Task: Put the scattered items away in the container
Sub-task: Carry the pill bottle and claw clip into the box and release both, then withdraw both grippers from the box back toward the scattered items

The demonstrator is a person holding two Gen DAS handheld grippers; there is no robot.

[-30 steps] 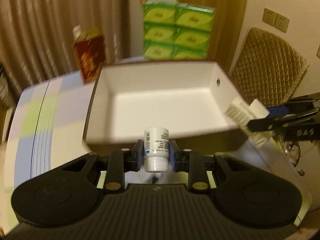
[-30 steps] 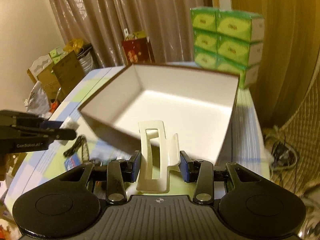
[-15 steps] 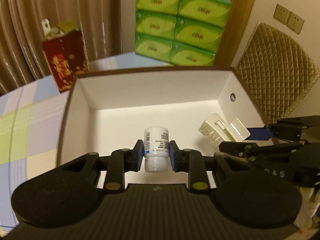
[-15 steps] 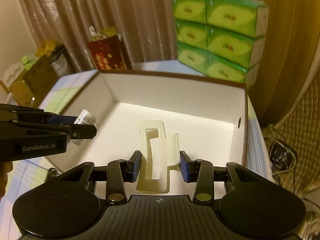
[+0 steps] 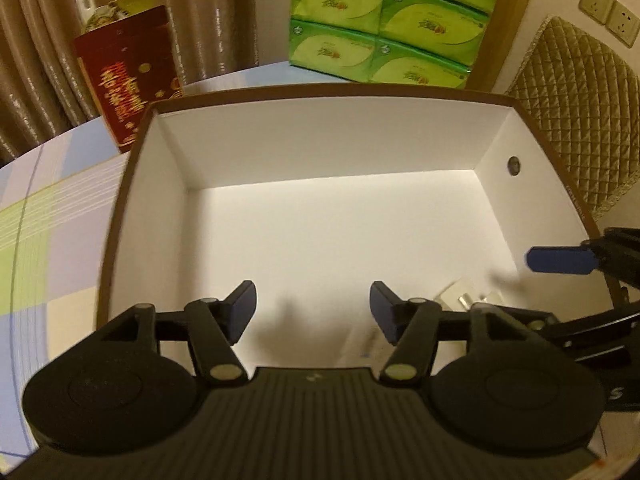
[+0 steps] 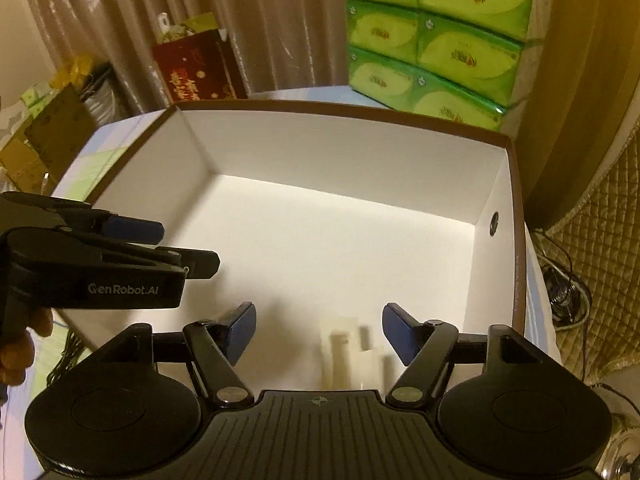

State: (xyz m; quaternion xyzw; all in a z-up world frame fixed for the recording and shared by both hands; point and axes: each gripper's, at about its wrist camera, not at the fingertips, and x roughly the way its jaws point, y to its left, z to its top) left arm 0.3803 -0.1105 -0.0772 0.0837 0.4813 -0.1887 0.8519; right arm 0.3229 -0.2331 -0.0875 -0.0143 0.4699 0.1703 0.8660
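A white box with a brown rim (image 5: 320,90) (image 6: 344,111) sits on the table. My left gripper (image 5: 313,307) is open and empty over the box's near part. My right gripper (image 6: 319,330) is open and empty over the near right part. A cream plastic clip (image 6: 348,354), blurred, lies or falls on the box floor just under the right gripper; it also shows in the left wrist view (image 5: 466,300). A blurred white shape (image 5: 362,344) near the left gripper's right finger may be the white pill bottle. The left gripper also shows in the right wrist view (image 6: 180,246), and a blue pad of the right gripper shows in the left wrist view (image 5: 558,260).
A stack of green tissue packs (image 5: 392,24) (image 6: 436,40) stands behind the box. A red gift bag (image 5: 124,80) (image 6: 196,68) stands at the back left. A quilted chair back (image 5: 580,120) is at the right. The checked tablecloth (image 5: 44,240) lies left of the box.
Both grippers have opened over the box. The left let go of the white pill bottle and the right let go of the cream clip; both moved further over the box.
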